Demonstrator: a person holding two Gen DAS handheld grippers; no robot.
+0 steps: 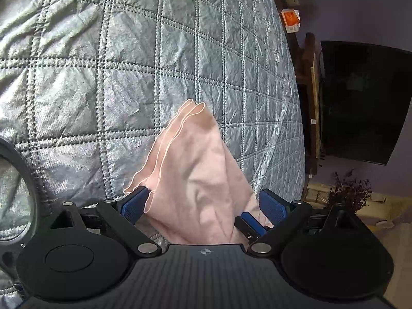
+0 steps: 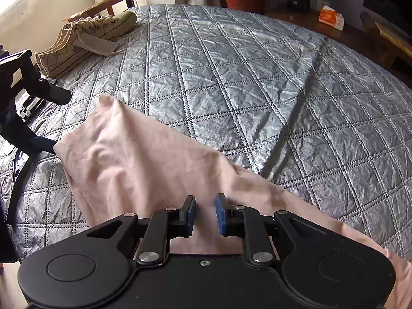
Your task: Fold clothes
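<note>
Left wrist view, nearest first: the left gripper [image 1: 203, 206] stands wide, its blue pads well apart, and the pink cloth [image 1: 195, 175] passes between them; the left pad touches a hemmed edge, yet nothing shows the cloth pinched. Right wrist view: the right gripper [image 2: 205, 215] has its jaws narrow with a gap between the pads, the cloth [image 2: 144, 159] lying under and between them; whether it grips any fabric I cannot tell. From that view the left gripper [image 2: 43, 118] sits at the cloth's far left corner, one finger touching the edge. So the cloth is draped over the near part of the quilt [image 2: 257, 90], spread slackly between the two tools, with creases in the middle. To do this step well, I judge each gripper should close on a single hem corner, not a bunch of layers, then draw apart until the creases flatten before laying the fold. The doubled hem by the left pad could be caught as two layers and skew the fold. Farther off, shoes [image 2: 87, 38] rest at the quilt's far left, well apart from the cloth.
</note>
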